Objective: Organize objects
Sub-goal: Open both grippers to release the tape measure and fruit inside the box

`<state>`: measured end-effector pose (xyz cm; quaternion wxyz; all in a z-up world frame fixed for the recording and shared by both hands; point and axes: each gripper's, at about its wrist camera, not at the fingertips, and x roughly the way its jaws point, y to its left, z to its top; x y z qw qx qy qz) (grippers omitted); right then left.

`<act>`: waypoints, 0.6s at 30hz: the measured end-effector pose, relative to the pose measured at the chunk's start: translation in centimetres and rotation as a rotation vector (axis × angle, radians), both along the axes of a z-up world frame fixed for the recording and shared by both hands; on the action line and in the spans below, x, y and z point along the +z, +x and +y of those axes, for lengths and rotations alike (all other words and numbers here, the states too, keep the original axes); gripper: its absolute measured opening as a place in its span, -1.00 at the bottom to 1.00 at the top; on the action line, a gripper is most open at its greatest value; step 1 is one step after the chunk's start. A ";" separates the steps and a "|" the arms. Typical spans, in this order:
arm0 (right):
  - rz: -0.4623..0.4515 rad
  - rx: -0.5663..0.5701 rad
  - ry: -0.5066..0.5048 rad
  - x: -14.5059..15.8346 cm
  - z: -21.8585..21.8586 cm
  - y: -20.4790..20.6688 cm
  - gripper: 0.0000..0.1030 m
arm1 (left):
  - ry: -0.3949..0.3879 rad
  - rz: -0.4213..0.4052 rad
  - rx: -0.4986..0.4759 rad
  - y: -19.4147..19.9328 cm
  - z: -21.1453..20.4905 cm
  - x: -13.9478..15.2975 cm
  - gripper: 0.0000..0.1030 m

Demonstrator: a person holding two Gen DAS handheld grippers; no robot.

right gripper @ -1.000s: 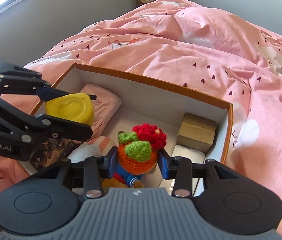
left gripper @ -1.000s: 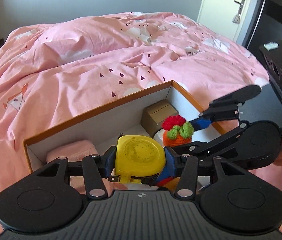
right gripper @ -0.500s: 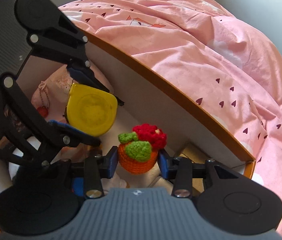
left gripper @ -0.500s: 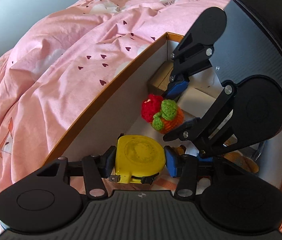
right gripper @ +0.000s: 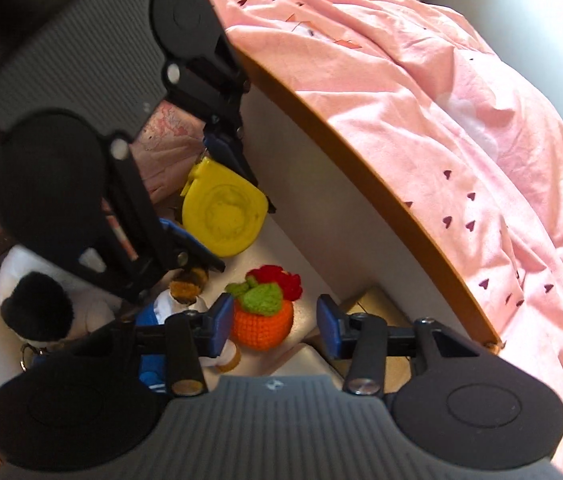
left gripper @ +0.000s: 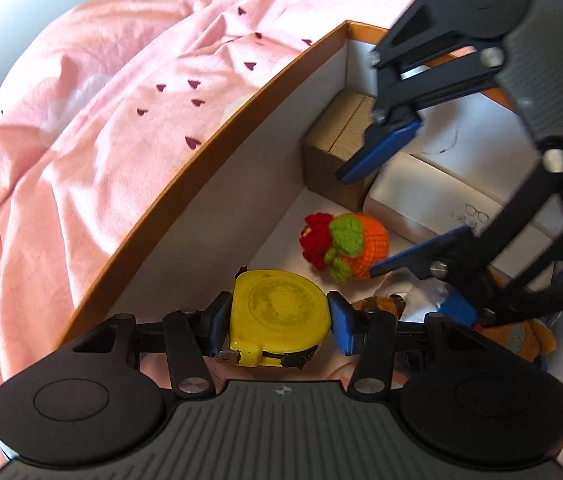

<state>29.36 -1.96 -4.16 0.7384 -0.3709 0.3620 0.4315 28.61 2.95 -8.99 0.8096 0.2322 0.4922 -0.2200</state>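
A yellow tape measure (left gripper: 279,318) sits between the blue pads of my left gripper (left gripper: 279,322), which is shut on it low inside the orange-rimmed white box (left gripper: 209,136). A crocheted orange toy (right gripper: 263,316) with green leaves and a red top rests on the box floor. My right gripper (right gripper: 273,322) straddles it with its jaws opening; a gap shows between the toy and the right-hand pad. In the left wrist view the toy (left gripper: 345,246) lies on its side by the right gripper's lower finger (left gripper: 413,256). The right wrist view shows the left gripper (right gripper: 217,204) with the tape measure (right gripper: 221,212).
Inside the box are a brown carton (left gripper: 333,160), a white case (left gripper: 441,200), a black-and-white plush (right gripper: 37,304), a small doll in blue (right gripper: 169,304) and a pink pouch (right gripper: 165,132). The box stands on a pink duvet (left gripper: 101,100).
Both grippers have sunk into the box and rolled. The right jaws have widened and the crocheted toy now lies on the box floor. The tape measure stays gripped.
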 end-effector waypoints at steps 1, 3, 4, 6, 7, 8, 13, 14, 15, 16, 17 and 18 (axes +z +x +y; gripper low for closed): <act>0.007 -0.006 0.014 0.2 -0.3 0.0 -0.03 | -0.015 0.007 0.016 0.0 0.1 -0.1 0.12; 0.010 -0.028 0.031 0.6 -0.8 -0.2 0.06 | -0.037 0.023 0.047 0.1 0.4 -0.3 0.13; 0.006 -0.035 0.034 0.7 -1.0 -0.3 0.06 | -0.047 0.034 0.064 0.2 0.6 -0.3 0.13; 0.002 -0.036 0.036 0.7 -1.3 -0.5 0.06 | -0.061 0.049 0.089 0.2 0.8 -0.4 0.13; 0.000 -0.038 0.037 0.7 -1.4 -0.6 0.07 | -0.064 0.052 0.096 0.1 0.8 -0.4 0.13; 0.000 -0.043 0.038 0.7 -1.5 -0.6 0.07 | -0.063 0.054 0.101 0.0 0.8 -0.4 0.14; 0.018 -0.077 0.052 0.9 -1.8 -0.4 0.07 | -0.036 0.038 0.117 -0.8 0.6 -0.1 0.20; 0.021 -0.082 0.055 1.0 -1.8 -0.4 0.07 | -0.030 0.028 0.120 -1.0 0.5 0.1 0.27; 0.022 -0.086 0.057 1.1 -1.9 -0.5 0.07 | -0.023 0.017 0.123 -1.2 0.5 0.2 0.31; 0.021 -0.087 0.060 1.2 -2.0 -0.6 0.08 | -0.017 0.009 0.126 -1.4 0.5 0.4 0.34; 0.020 -0.089 0.062 1.3 -2.0 -0.7 0.10 | -0.016 0.004 0.131 -1.7 0.6 0.5 0.35; 0.019 -0.090 0.064 1.4 -2.1 -0.9 0.11 | -0.018 0.000 0.138 -1.9 0.6 0.8 0.35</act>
